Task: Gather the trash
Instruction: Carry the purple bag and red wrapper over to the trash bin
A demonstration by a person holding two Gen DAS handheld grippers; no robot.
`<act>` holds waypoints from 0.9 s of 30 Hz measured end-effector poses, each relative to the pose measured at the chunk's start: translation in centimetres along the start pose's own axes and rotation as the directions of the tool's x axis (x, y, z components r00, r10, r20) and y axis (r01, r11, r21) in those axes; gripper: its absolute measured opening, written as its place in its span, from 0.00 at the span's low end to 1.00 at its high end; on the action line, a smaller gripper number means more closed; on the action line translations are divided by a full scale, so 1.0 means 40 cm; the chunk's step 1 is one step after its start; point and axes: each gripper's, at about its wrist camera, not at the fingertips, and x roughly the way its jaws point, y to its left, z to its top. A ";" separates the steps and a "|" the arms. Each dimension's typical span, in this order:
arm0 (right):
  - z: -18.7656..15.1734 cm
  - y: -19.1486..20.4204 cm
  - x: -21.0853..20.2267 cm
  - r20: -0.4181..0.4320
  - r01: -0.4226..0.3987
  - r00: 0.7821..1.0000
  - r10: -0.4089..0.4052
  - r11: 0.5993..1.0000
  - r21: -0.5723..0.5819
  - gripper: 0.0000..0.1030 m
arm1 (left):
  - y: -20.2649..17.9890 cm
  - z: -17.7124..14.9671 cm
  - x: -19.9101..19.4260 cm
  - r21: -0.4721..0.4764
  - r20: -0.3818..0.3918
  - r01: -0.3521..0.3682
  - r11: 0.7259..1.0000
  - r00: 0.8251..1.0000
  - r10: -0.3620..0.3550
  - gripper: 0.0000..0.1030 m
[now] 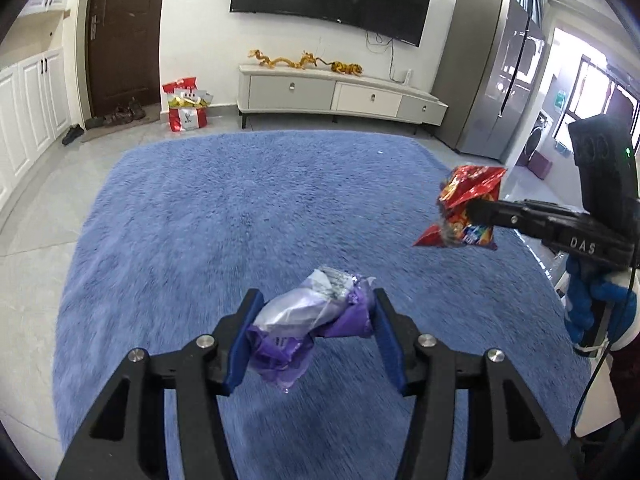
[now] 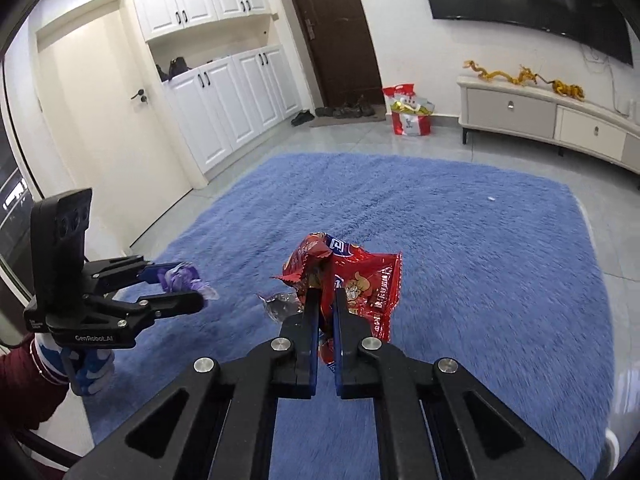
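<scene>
Lettering "GenRobot.AI" marks the left claw [image 2: 188,284] gripping a purple wrapper [image 1: 316,320]; the right claw [image 2: 326,308] pinches a red snack bag [image 2: 360,280].

A crumpled purple and silver wrapper [image 1: 316,322] sits squeezed between the two blue pads of the left tool [image 1: 316,334], lifted clear of the blue rug [image 1: 240,208]. Its silver end pokes forward past the tips; its purple end hangs below them. A crinkled red snack packet [image 2: 352,280] with cartoon print stands upright, pinched at its lower edge by the nearly closed right tool [image 2: 326,308]. A scrap of clear film [image 2: 280,304] hangs at that tool's left side.
</scene>
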 end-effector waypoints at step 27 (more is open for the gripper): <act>-0.335 -0.288 -0.529 0.090 0.354 0.911 -0.402 0.876 0.328 0.06 | -0.364 -0.024 -0.033 0.039 -0.038 0.090 0.995 0.995 -0.089 0.50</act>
